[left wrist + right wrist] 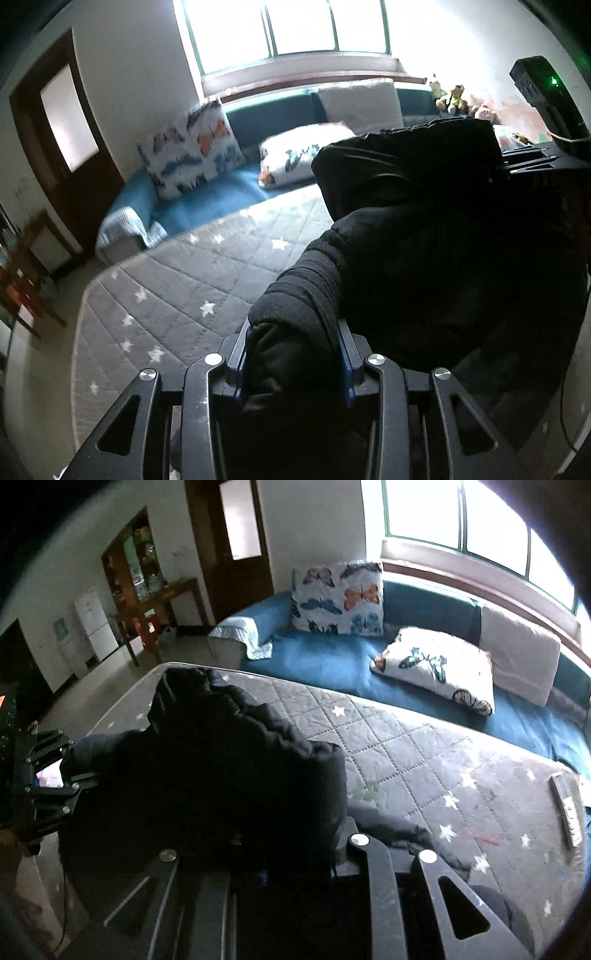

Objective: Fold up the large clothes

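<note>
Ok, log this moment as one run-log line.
stage: fold underway | left gripper: shut on black jacket | right gripper: shut on black jacket | jacket: bunched, lifted between grippers above grey star quilt

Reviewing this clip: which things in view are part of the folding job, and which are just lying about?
Part of the job:
black padded jacket, ribbed cuff in the left gripper
right gripper, closed on the jacket
grey star-quilted mat, the work surface

Lying about:
butterfly cushions
white cushion
remote control
stuffed toys
</note>
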{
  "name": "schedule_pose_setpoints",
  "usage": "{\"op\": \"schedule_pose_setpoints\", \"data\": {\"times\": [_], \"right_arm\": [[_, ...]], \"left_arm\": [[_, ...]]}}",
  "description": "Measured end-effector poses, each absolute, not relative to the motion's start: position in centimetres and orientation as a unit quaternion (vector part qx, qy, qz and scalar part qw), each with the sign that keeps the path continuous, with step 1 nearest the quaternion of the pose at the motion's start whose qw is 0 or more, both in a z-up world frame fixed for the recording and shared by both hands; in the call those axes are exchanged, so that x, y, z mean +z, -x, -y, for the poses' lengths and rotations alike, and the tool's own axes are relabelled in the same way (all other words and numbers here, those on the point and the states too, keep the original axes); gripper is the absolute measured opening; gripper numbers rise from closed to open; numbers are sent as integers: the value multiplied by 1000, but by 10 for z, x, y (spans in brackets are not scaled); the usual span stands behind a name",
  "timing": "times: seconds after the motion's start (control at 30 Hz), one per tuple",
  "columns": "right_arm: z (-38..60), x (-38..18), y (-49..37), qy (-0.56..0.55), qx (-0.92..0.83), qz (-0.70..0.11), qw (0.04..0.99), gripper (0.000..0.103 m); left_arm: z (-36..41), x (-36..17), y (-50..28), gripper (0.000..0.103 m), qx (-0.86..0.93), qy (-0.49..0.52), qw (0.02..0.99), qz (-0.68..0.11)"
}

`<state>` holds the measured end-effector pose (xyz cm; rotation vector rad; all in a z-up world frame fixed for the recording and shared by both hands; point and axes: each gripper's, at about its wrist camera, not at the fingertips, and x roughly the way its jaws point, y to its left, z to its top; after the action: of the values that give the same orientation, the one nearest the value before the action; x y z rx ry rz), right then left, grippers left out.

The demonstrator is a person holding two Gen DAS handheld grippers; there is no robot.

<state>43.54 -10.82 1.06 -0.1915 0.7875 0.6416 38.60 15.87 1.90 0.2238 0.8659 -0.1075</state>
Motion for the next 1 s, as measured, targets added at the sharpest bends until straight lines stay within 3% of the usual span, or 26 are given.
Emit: {"op": "schedule_pose_setpoints", "data": {"times": [0.27,0.37,0.53,0.77,1.0], "right_arm": [[113,-30,-473,56,298,-439,846,27],[114,-42,-486,47,290,-458,839,38],[109,-62,-500,51,271,-479,833,46],[130,-19,-488,23,267,-445,855,50],[167,24,-439,65,258,-437,859,50]], "left_arm": [[-170,-31,-440,58,-37,-97,880,-463],[-170,-50,-444,64,-31,-95,874,-476],[-173,-66,-447,69,-21,-83,869,-488],[-187,-82,-457,78,-9,-77,864,-497],[-189,-81,-454,82,-3,-73,866,-495]]}}
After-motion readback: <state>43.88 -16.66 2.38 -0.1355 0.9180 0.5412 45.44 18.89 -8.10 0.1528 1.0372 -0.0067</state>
